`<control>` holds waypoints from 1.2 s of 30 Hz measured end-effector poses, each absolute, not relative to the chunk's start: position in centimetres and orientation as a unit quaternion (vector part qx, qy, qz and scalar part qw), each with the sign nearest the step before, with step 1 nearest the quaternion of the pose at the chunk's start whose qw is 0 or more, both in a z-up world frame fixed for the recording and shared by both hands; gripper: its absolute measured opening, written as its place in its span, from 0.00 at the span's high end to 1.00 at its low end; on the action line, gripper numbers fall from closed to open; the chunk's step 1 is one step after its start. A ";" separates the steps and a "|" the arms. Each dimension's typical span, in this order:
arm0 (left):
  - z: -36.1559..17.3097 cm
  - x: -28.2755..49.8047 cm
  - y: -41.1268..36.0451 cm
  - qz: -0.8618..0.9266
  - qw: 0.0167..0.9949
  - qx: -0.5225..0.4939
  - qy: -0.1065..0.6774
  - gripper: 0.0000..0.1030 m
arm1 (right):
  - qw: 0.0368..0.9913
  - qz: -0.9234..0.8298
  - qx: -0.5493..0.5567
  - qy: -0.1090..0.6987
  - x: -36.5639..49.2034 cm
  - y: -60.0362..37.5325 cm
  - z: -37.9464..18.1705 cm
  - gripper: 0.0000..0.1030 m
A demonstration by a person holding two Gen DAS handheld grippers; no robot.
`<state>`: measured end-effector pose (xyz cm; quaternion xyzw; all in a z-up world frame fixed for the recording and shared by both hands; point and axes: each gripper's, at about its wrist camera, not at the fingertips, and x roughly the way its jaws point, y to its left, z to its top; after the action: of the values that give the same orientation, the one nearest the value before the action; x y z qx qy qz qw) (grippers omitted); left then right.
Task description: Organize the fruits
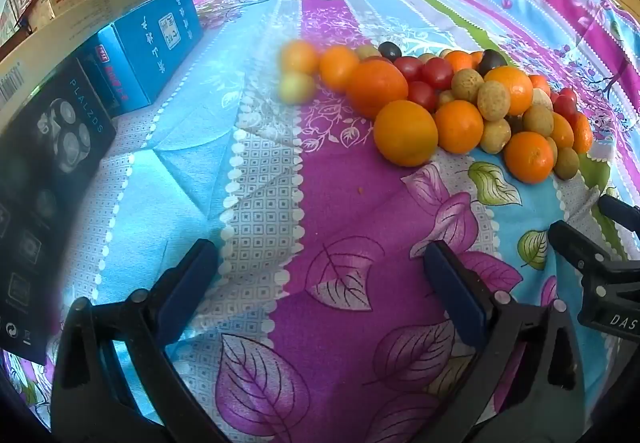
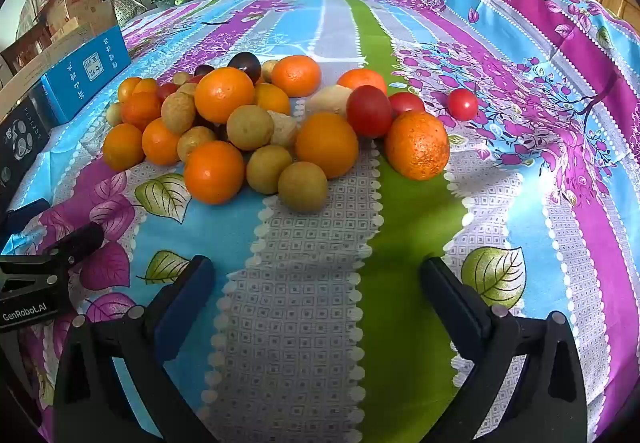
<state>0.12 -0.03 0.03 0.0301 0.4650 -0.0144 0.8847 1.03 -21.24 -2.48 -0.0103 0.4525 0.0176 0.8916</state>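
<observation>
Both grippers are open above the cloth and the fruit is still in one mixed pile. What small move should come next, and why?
Probably ease the right gripper forward toward the lone small tomato. Its jaws stand wide with nothing between them, and that tomato sits apart from the fruit pile, so it can likely be pinched without disturbing neighbours.

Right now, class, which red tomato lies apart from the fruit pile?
The small tomato at the far right on the purple floral cloth. Bare cloth surrounds it, while the other tomatoes touch the oranges in the pile.
</observation>
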 end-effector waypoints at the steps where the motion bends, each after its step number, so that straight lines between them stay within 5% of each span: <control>1: 0.0 0.2 0.0 -0.014 0.885 0.030 0.465 0.00 | 0.892 0.018 -0.010 0.452 1.0 -21.2 -2.5 0.00; 36: 0.2 0.0 0.1 -0.015 0.887 0.030 0.460 0.00 | 0.891 0.018 -0.010 0.453 1.0 -21.2 -2.5 0.00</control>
<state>0.00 0.10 0.25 0.0298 0.4602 -0.0147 0.8872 1.03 -21.23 -2.49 -0.0101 0.4527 0.0176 0.8914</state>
